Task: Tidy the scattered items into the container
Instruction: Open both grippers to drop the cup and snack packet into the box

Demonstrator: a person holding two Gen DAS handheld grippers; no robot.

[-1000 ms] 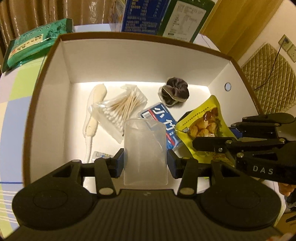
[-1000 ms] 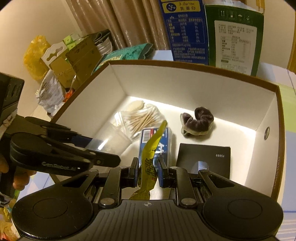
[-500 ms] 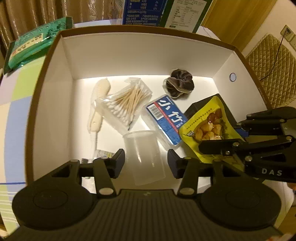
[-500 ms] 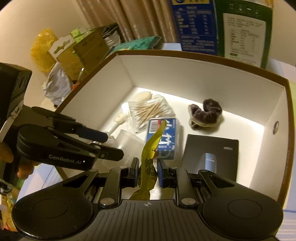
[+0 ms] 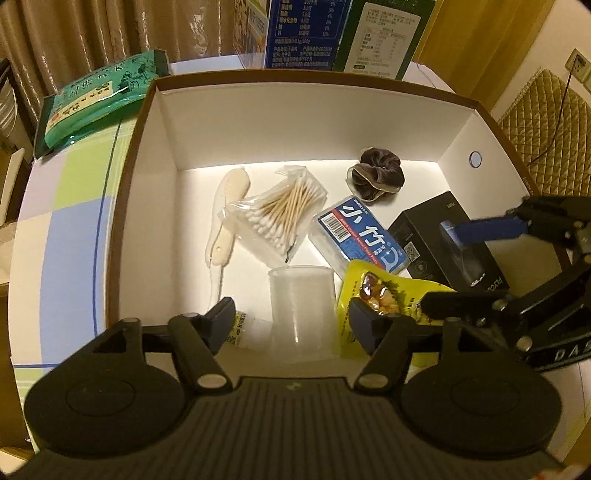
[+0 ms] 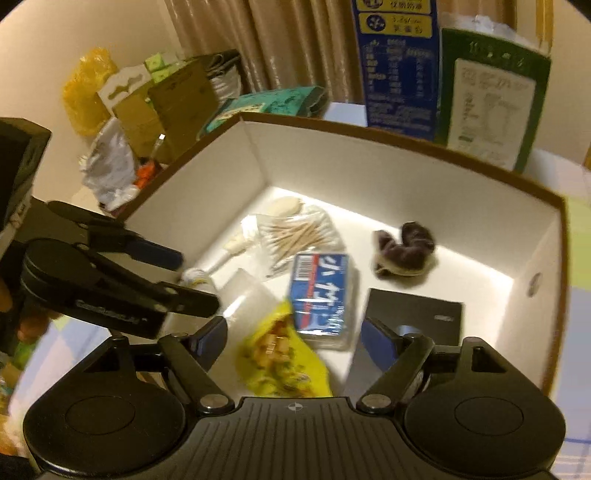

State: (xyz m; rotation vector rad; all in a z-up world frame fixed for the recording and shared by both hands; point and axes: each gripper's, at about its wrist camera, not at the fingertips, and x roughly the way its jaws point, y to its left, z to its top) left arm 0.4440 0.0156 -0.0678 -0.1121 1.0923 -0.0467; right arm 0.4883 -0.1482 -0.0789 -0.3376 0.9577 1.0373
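Note:
A white box with a brown rim (image 5: pixel 129 184) (image 6: pixel 369 173) holds a cream brush (image 5: pixel 225 221), a bag of cotton swabs (image 5: pixel 284 210), a blue packet (image 5: pixel 362 236) (image 6: pixel 321 291), a dark scrunchie (image 5: pixel 376 173) and a black box (image 5: pixel 436 240). My left gripper (image 5: pixel 291 310) (image 6: pixel 184 277) is open and its jaws are opening. A clear cup (image 5: pixel 301 314) (image 6: pixel 243 291) lies loose between them on the box floor. My right gripper (image 6: pixel 293 332) (image 5: pixel 476 266) is open too, its jaws opening. The yellow snack bag (image 6: pixel 280 358) (image 5: pixel 384 295) lies below it, untouched.
A green packet (image 5: pixel 99 96) lies on the checked tablecloth (image 5: pixel 66 221) left of the box. Tall blue (image 5: pixel 306 33) and green cartons (image 5: pixel 384 37) stand behind it. A quilted chair (image 5: pixel 543 122) is at the right. Cardboard boxes (image 6: pixel 166 99) and bags crowd the far left.
The left jaws spread and let go of the cup, which now lies lower on the box floor. The right jaws opened and the yellow bag dropped flat into the box.

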